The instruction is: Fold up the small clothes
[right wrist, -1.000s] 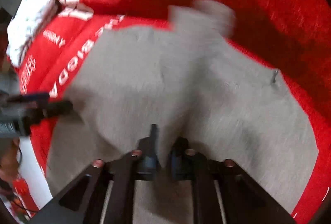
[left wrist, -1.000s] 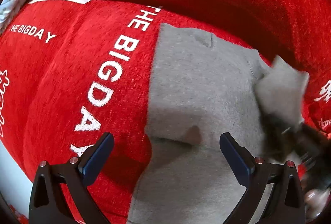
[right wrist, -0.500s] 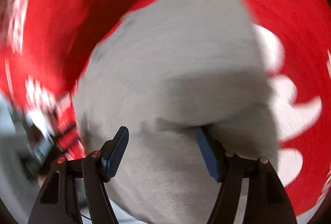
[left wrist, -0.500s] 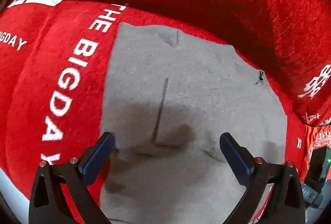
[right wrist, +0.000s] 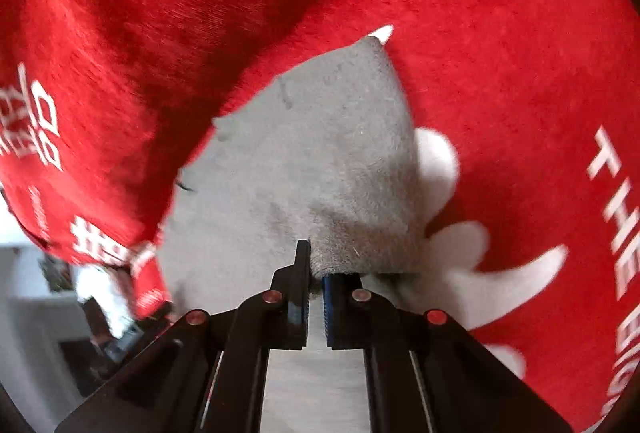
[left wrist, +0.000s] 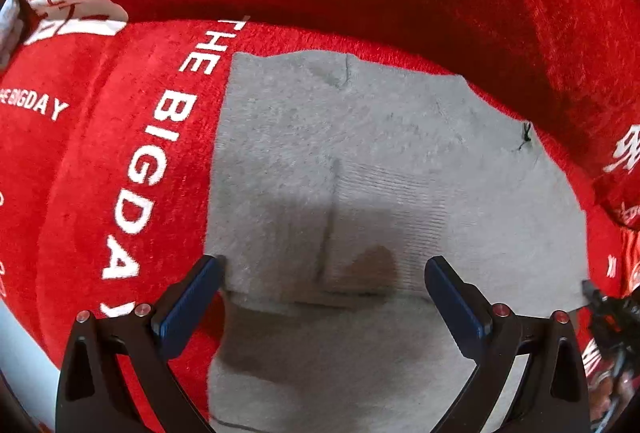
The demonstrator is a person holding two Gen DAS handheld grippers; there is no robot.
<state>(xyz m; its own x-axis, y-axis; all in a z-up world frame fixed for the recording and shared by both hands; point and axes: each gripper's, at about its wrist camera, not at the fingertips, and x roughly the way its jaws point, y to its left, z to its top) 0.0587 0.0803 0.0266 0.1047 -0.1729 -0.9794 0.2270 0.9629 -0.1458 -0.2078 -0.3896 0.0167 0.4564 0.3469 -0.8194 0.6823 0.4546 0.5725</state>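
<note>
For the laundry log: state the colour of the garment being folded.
Plain grey garment, clearest in the left wrist view.

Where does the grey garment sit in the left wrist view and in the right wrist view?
Left wrist: grey garment fills centre and lower middle, flat on the red cover.
Right wrist: centre, narrowing upward; its near edge pinched in the right tool.
Shared landmark: the small dark thread at the garment's edge.

Garment [left wrist: 360,161] lies flat on the sofa seat [left wrist: 100,161].
</note>
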